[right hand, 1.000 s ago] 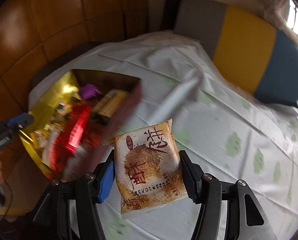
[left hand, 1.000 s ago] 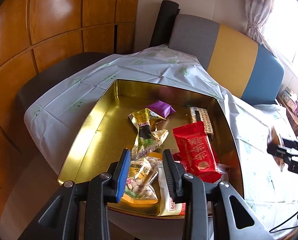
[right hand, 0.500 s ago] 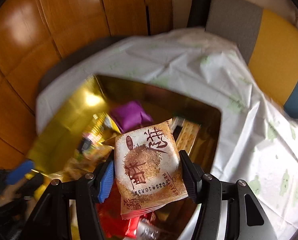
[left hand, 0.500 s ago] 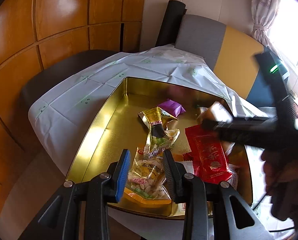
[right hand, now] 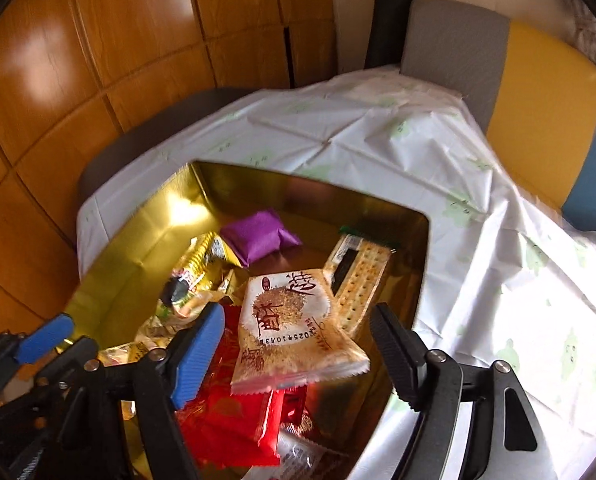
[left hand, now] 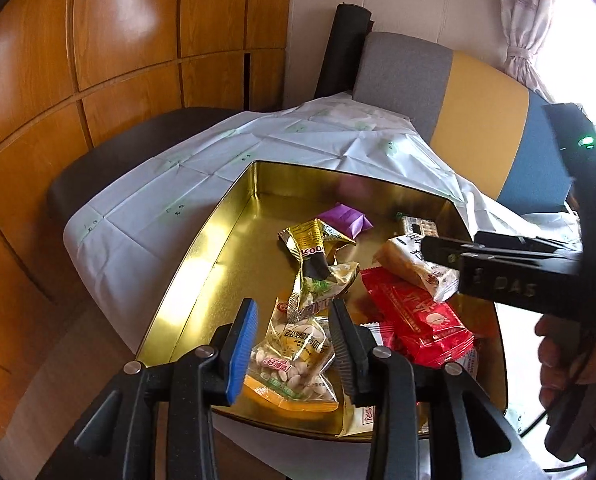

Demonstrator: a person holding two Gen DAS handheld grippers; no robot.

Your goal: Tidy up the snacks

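- Right tongs (right hand: 294, 344): jaws have just been opening and now stand wide. The brown-and-white snack packet (right hand: 294, 320) sits between them, but neither pad touches it; clear gaps show on both sides. I judge it released, dropping or just landed.
- Packet position: inside the gold tin (right hand: 146, 216), over the red packets (right hand: 234, 412), with its far corner overlapping the cracker pack (right hand: 362, 276) at about 1 o'clock from it. Its long axis runs roughly 12 to 6 in my right view, along the line of the tongs.
- Left tongs (left hand: 290, 344): jaws have just been opening slightly; they are narrow but not pressing. The clear seed bag (left hand: 294, 356) lies between them at the tin's near edge, long axis about 12 to 6; the pads look just off its sides.
- From the left view, the right tongs reach in from 3 o'clock, over the red packets.
- Judgement: both packets are in the tin. The right hand is nearer to the counter (right hand: 498, 240), at 2 o'clock, so it is better placed to fetch any further snack.
- Purple packet (right hand: 258, 236) lies at 11 o'clock, untouched.
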